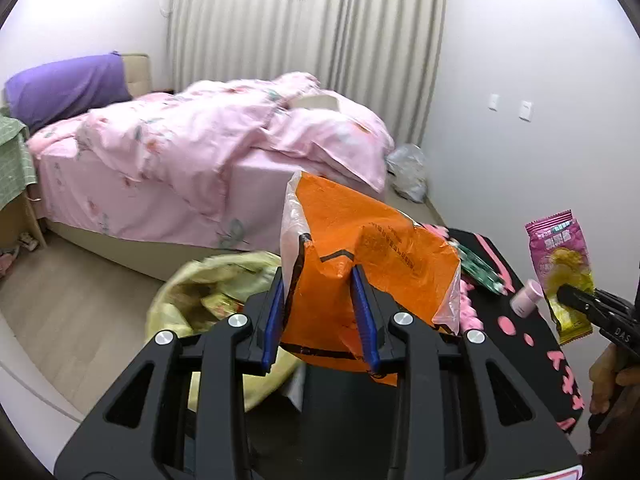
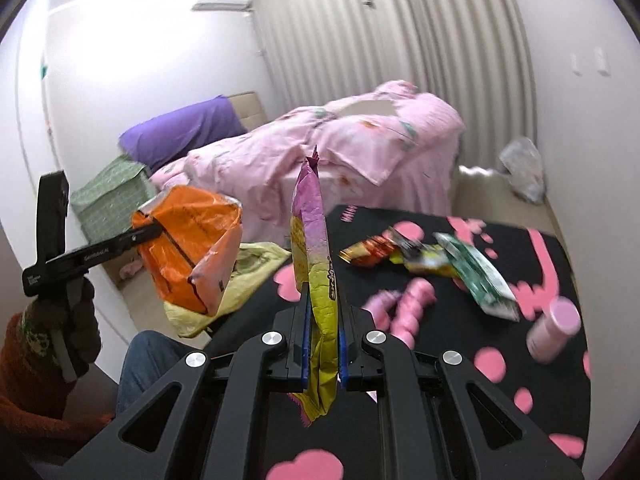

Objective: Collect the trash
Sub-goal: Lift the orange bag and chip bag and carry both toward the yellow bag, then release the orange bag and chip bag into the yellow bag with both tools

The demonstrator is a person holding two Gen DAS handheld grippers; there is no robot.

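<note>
My left gripper (image 1: 320, 284) is shut on a crumpled orange plastic bag (image 1: 372, 256), held up in the air; the same orange bag (image 2: 192, 244) shows at the left of the right wrist view. Below and left of it gapes a yellow trash bag (image 1: 192, 300) with wrappers inside, also seen as the yellow trash bag (image 2: 244, 280) beside the table. My right gripper (image 2: 324, 312) is shut on a pink and yellow snack wrapper (image 2: 312, 240), standing upright between its pads; that wrapper (image 1: 560, 268) hangs at the right of the left wrist view.
The black table (image 2: 532, 256) with pink shapes carries a green wrapper (image 2: 480, 276), a red and yellow wrapper (image 2: 372, 256), a pink coil (image 2: 412, 300) and a pink bottle (image 2: 556, 328). Behind are a bed (image 1: 180, 148), curtains and a clear bag (image 1: 408, 172) on the floor.
</note>
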